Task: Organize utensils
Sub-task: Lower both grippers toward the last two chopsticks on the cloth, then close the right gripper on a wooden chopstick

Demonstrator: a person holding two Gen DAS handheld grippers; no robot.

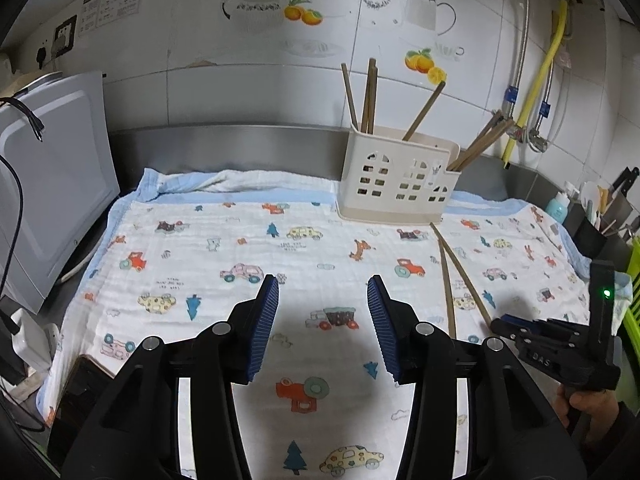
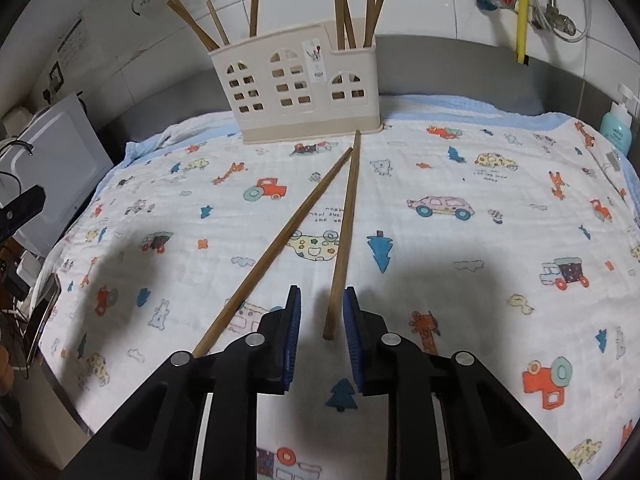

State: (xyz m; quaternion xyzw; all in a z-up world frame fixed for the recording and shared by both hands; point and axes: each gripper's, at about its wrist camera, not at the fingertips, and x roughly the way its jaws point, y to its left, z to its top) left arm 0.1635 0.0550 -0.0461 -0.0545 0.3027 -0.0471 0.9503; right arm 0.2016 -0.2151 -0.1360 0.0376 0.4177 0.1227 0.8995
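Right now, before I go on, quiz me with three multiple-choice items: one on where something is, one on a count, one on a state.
1. The loose chopsticks lie:
A) on the cloth in front of the holder
B) inside the holder
C) on the floor

2. Loose chopsticks on the cloth:
A) one
B) two
C) four

3. The left tool is:
A) shut on a chopstick
B) shut on the holder
C) open, empty

Answers:
1 A, both lie flat before the holder's base.
2 B, two lie converging toward it.
3 C, only cloth shows between its pads.
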